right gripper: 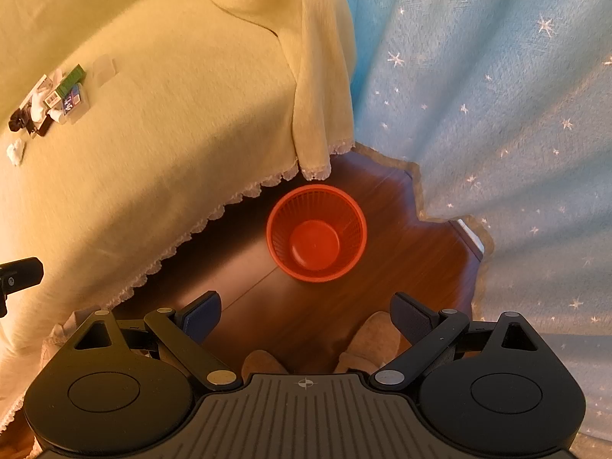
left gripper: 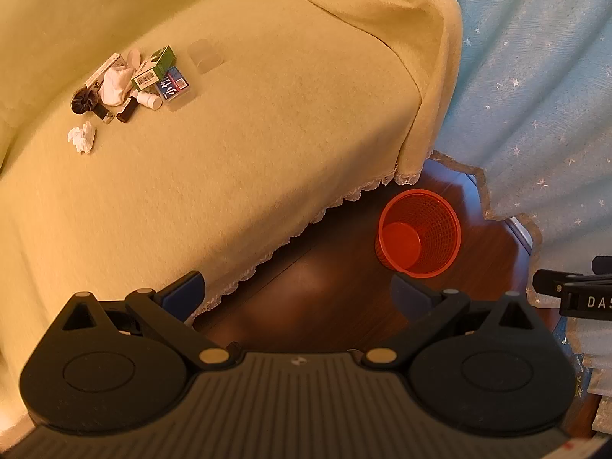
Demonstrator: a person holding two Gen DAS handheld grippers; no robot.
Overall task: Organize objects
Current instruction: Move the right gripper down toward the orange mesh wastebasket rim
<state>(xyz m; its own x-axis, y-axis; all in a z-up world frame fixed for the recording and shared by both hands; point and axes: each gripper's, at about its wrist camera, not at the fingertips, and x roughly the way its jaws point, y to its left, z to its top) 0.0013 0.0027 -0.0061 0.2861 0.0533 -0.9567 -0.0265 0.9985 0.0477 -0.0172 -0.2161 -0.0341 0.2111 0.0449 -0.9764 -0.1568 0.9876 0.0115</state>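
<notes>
Both grippers, left gripper (left gripper: pixel 298 290) and right gripper (right gripper: pixel 306 313), stand wide and empty near the red basket (right gripper: pixel 316 232); approach the clutter pile (left gripper: pixel 130 80), well apart from the basket, from above.

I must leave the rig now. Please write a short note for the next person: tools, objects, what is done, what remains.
Left tool: open, holds nothing, above the floor by the bed edge.
Right tool: open, holds nothing, above the floor near the red basket.
Objects: small pile and crumpled tissue on the yellow blanket.
Done: nothing; the basket looks empty.
Left: sort the whole pile; the tissue probably goes to the basket.
</notes>
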